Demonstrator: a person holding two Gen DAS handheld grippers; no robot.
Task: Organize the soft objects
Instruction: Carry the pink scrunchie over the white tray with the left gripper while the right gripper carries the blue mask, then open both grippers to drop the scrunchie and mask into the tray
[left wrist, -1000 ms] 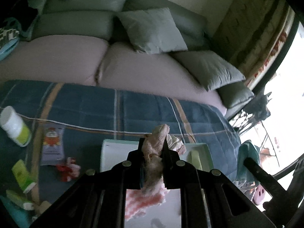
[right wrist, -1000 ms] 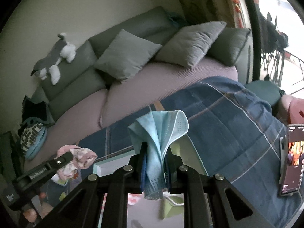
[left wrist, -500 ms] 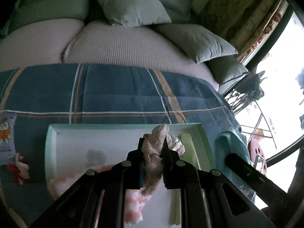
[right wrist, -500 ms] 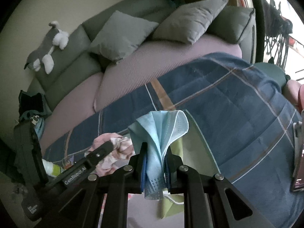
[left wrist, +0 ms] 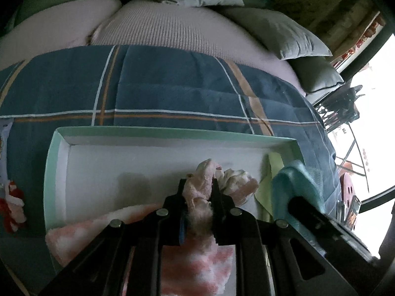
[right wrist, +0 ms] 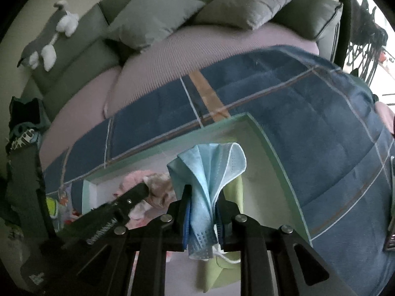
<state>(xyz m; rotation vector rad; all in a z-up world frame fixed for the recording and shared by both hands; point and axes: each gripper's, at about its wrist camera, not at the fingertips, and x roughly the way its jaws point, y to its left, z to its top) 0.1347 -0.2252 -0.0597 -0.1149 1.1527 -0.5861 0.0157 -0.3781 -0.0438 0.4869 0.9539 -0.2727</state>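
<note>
Left wrist view: left gripper (left wrist: 198,192) clenched on pink fluffy cloth (left wrist: 200,185), right gripper (right wrist: 202,197) grasping blue face mask (right wrist: 209,165), both over tray (left wrist: 172,133)'s right end; judged placing step, release next.

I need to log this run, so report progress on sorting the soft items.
Done: a pink-and-white fuzzy cloth and a green cloth already lie in the tray.
In hand: left gripper holds a pink scrunchie; right gripper holds a blue face mask, both over the tray.
Left: release both.

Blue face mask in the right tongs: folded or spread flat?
Folded: the blue face mask hangs bunched between the shut right tongs, above the tray.
</note>
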